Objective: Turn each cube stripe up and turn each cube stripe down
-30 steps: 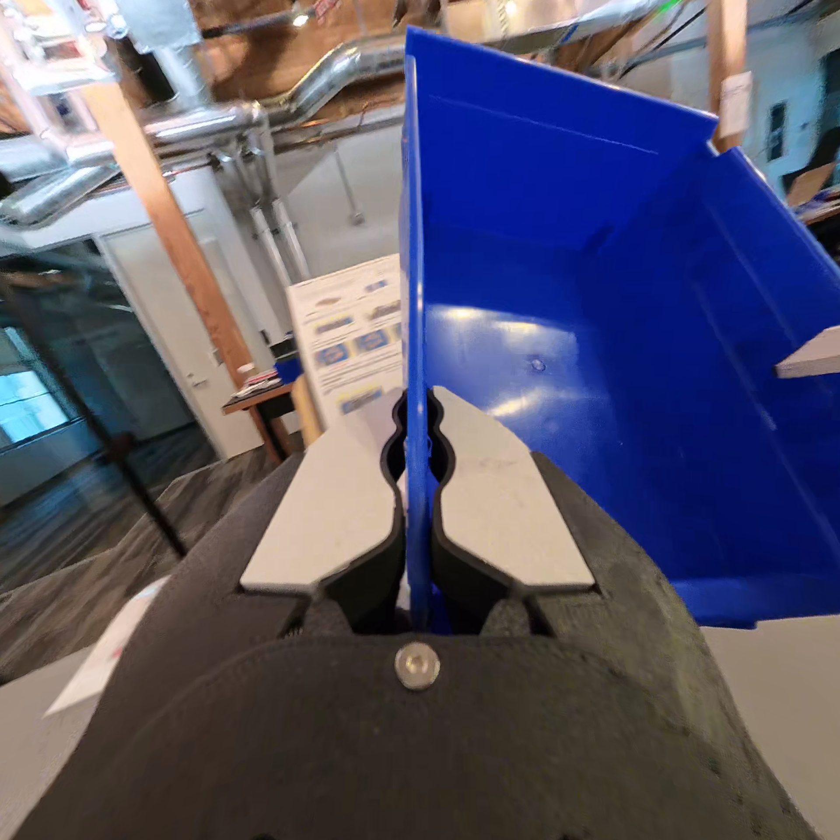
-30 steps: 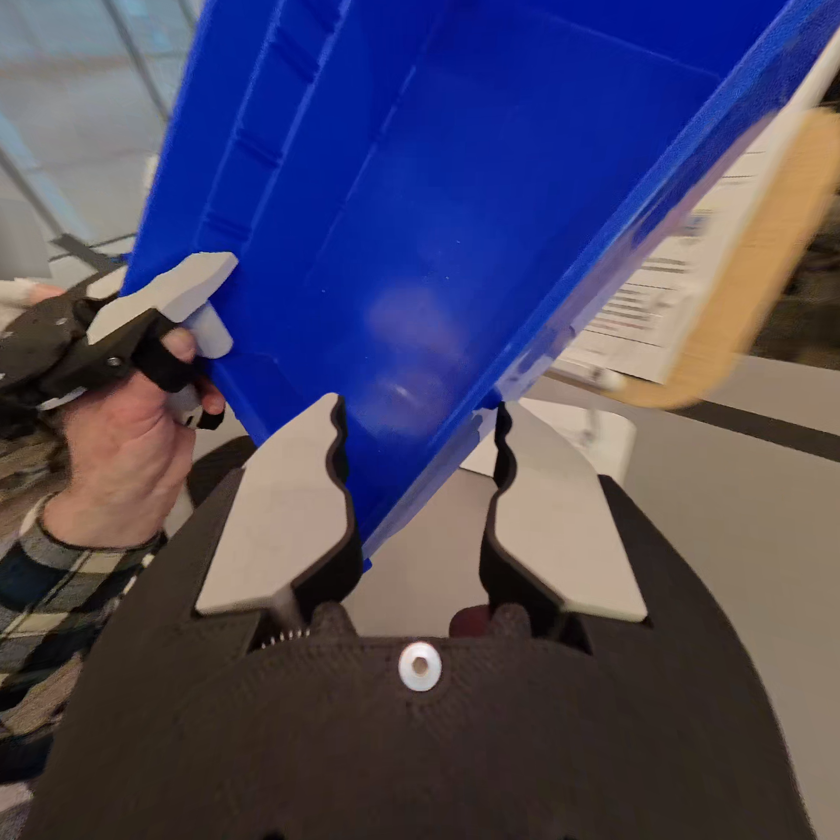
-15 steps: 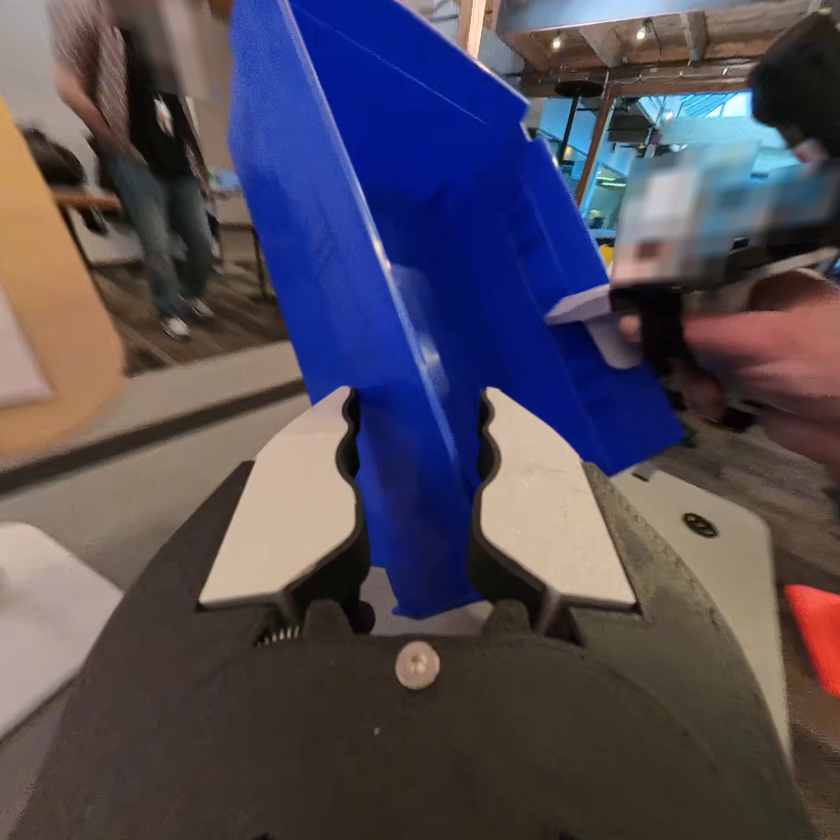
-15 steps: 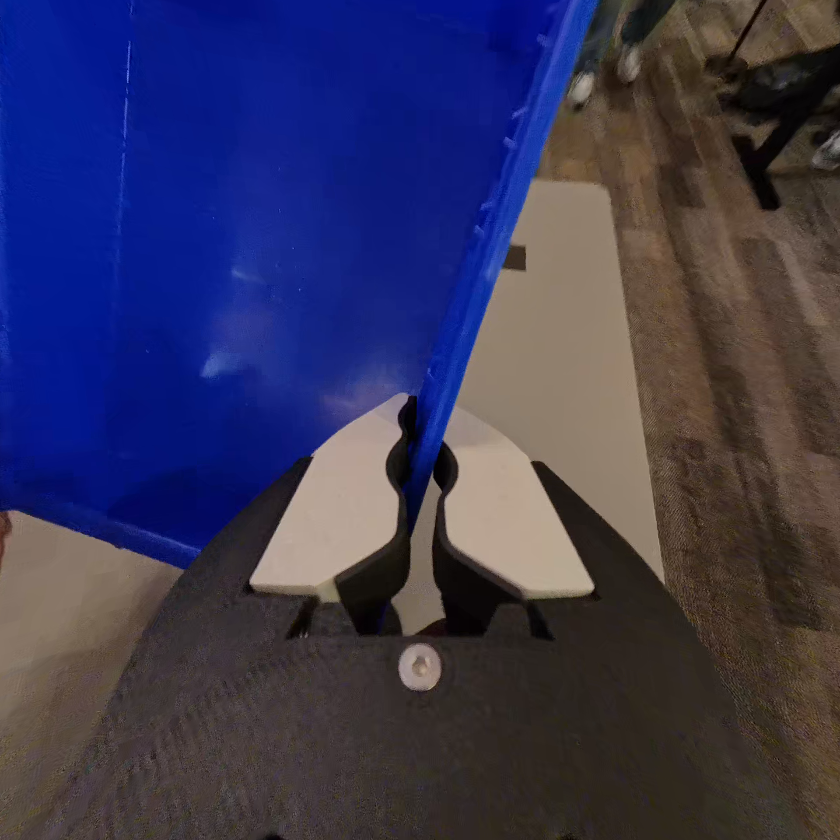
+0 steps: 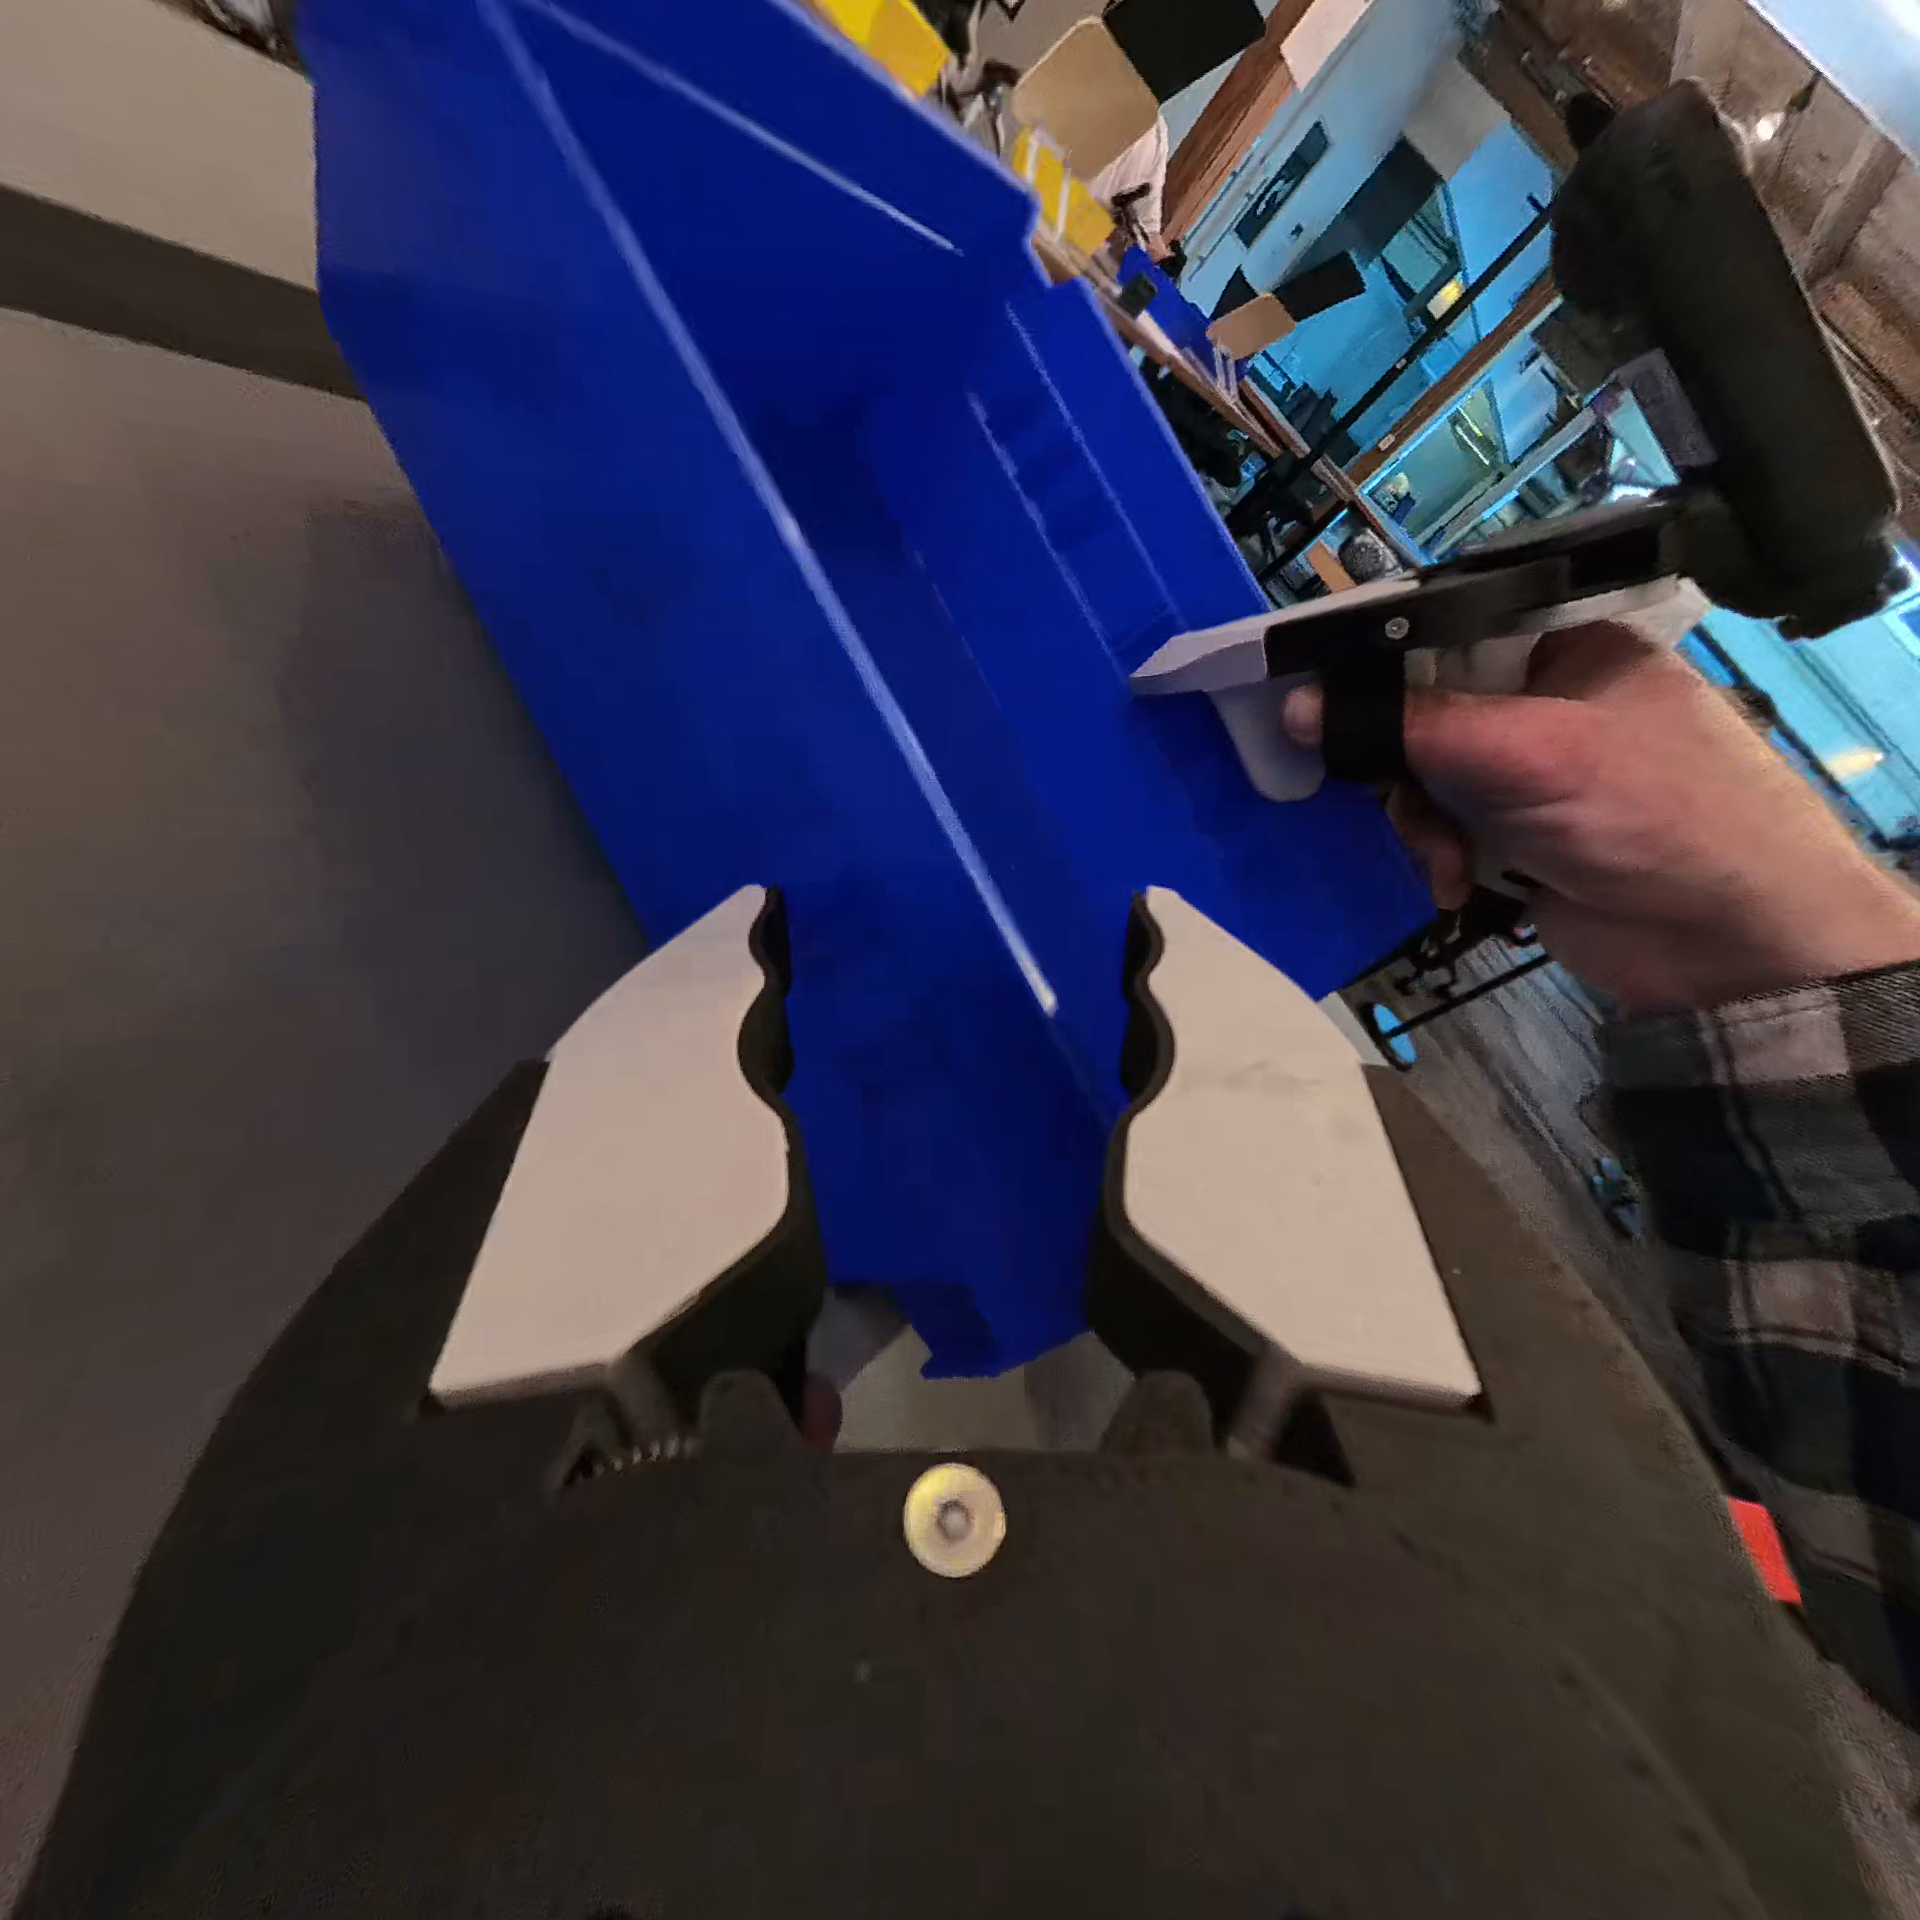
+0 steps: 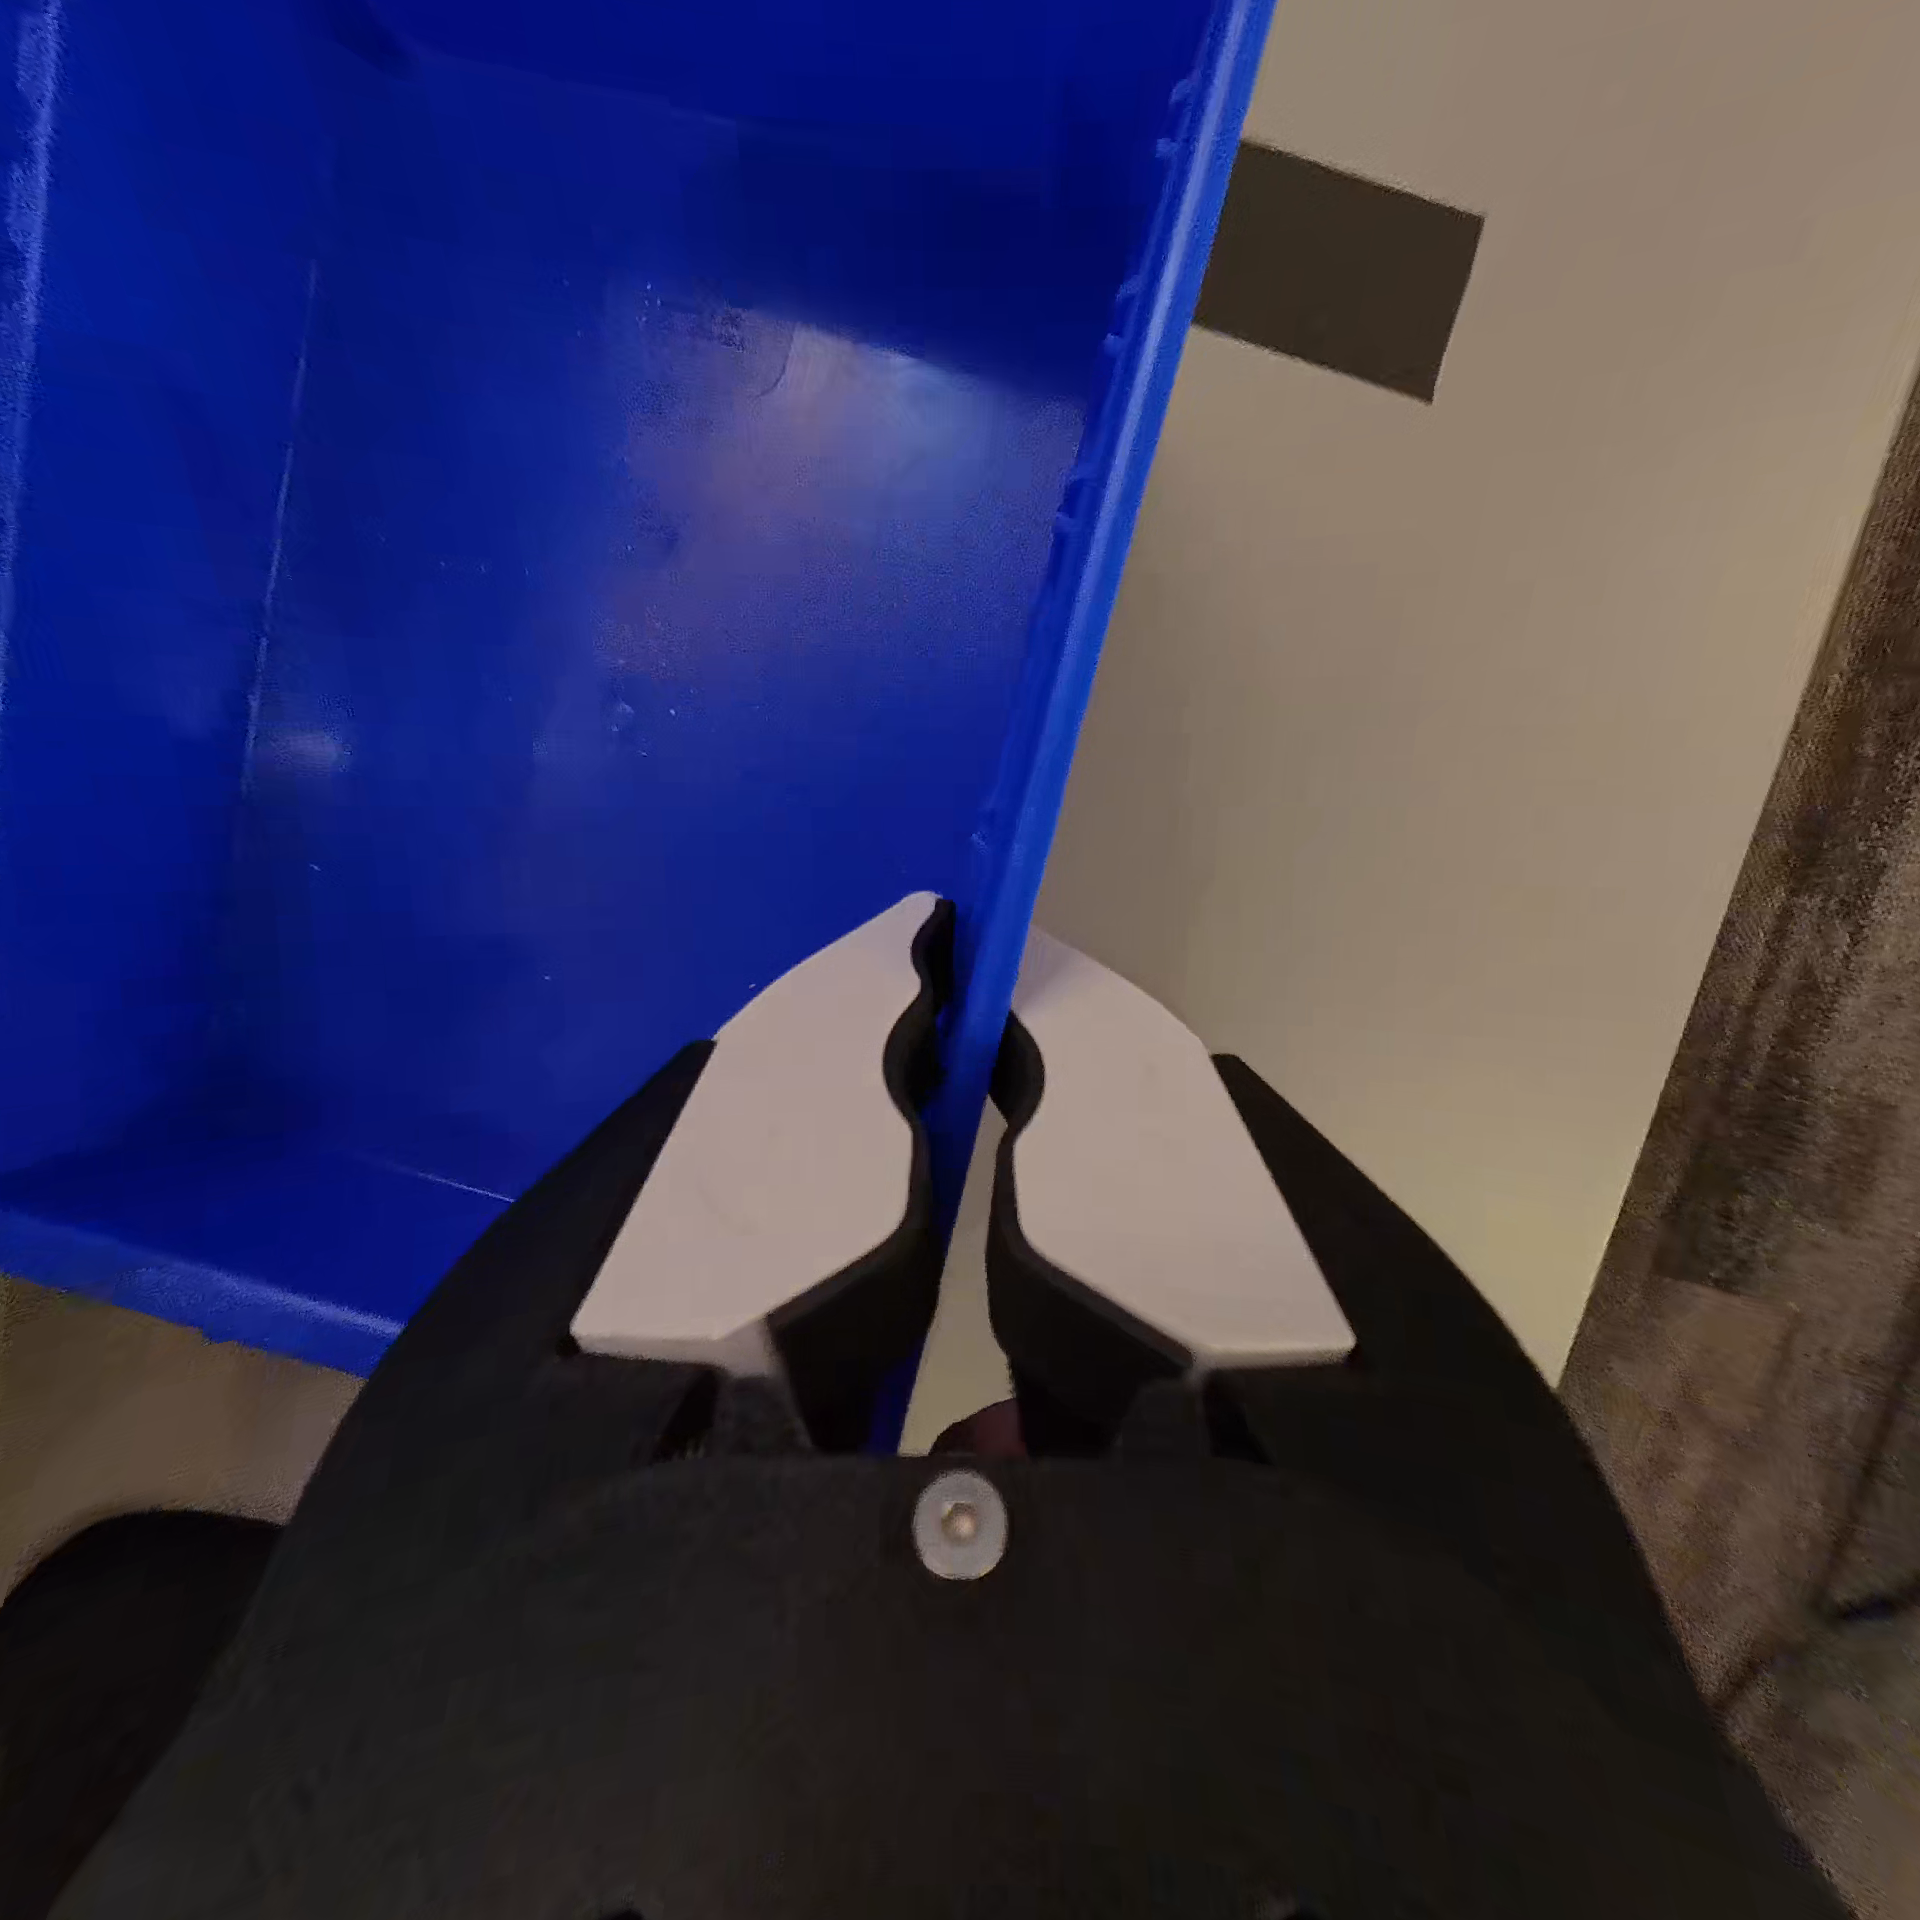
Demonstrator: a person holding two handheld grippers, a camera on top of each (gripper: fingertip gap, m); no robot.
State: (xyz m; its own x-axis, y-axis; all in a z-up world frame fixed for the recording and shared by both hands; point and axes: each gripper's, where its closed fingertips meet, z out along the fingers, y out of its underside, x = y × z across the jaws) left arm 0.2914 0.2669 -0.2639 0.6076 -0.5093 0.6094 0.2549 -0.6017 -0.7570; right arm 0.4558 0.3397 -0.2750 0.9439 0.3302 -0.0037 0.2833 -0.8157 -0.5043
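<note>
No cube shows in either view. A large blue plastic bin [image 5: 727, 468] is held tilted above the table. My left gripper [image 5: 956, 925] is open: a corner of the bin stands between its fingers [image 5: 644, 1143], and gaps show beside both pads. My right gripper [image 6: 971, 935] is shut on the bin's thin side wall [image 6: 1101, 520], both pads pressed on it. The bin's inside [image 6: 520, 623] is bare in the right wrist view. In the left wrist view the right gripper [image 5: 1216, 675] shows on the bin's far wall, held by a hand [image 5: 1610, 810].
A pale table top [image 6: 1403, 727] with a dark tape patch [image 6: 1340, 270] lies under the bin, with grey-brown floor [image 6: 1818, 935] to its right. A plaid sleeve [image 5: 1766, 1195], a red thing [image 5: 1761, 1558] and far desks and chairs [image 5: 1081, 94] show in the left wrist view.
My left gripper, shut on the bin's wall a second ago, has opened. My right gripper closed on the opposite wall and holds it. The bin has swung round and both views now look down at the table.
</note>
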